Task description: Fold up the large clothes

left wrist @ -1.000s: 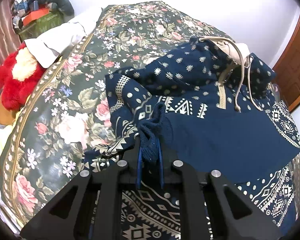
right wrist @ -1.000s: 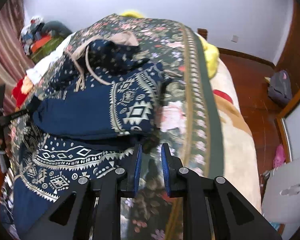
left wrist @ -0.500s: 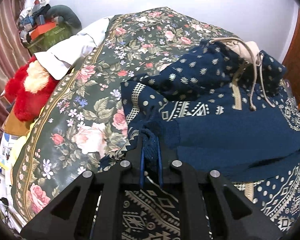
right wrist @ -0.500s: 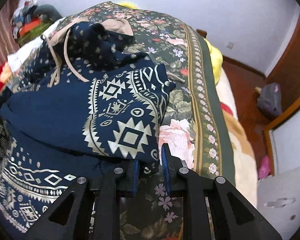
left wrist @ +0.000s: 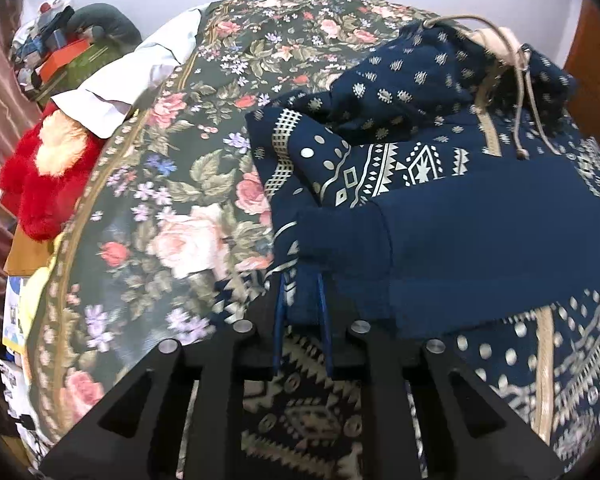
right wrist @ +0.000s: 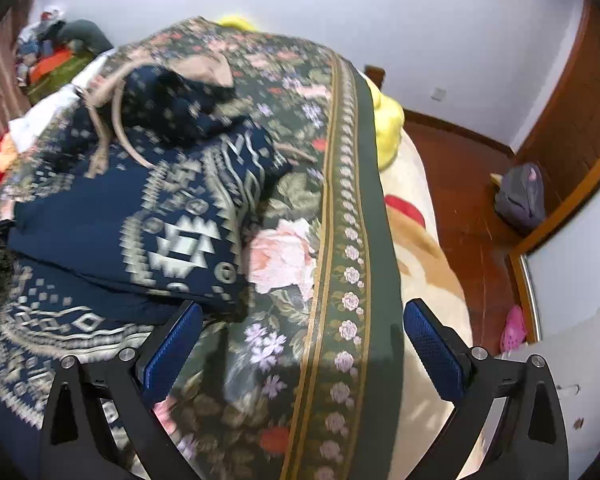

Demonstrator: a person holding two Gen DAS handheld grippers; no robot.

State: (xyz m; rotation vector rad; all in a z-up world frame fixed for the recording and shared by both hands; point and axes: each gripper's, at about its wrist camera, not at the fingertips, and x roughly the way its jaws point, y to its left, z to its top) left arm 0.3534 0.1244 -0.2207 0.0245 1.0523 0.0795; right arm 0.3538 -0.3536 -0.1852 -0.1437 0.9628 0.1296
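A navy garment with cream geometric print lies partly folded on the floral bedspread, its hood and beige drawstrings at the far end. My left gripper is shut on a fold of the garment's navy cloth at its near left edge. In the right wrist view the same garment lies to the left. My right gripper is open and empty above the bedspread, its left finger next to the garment's folded corner.
A red plush toy and white cloth lie at the bed's left side, with clutter behind. To the right, the bed edge drops to a wooden floor holding a grey bag and a pink shoe.
My right gripper has let go of the garment's corner, opened wide and drawn back to the right. My left gripper has carried its fold forward and lower over the garment.
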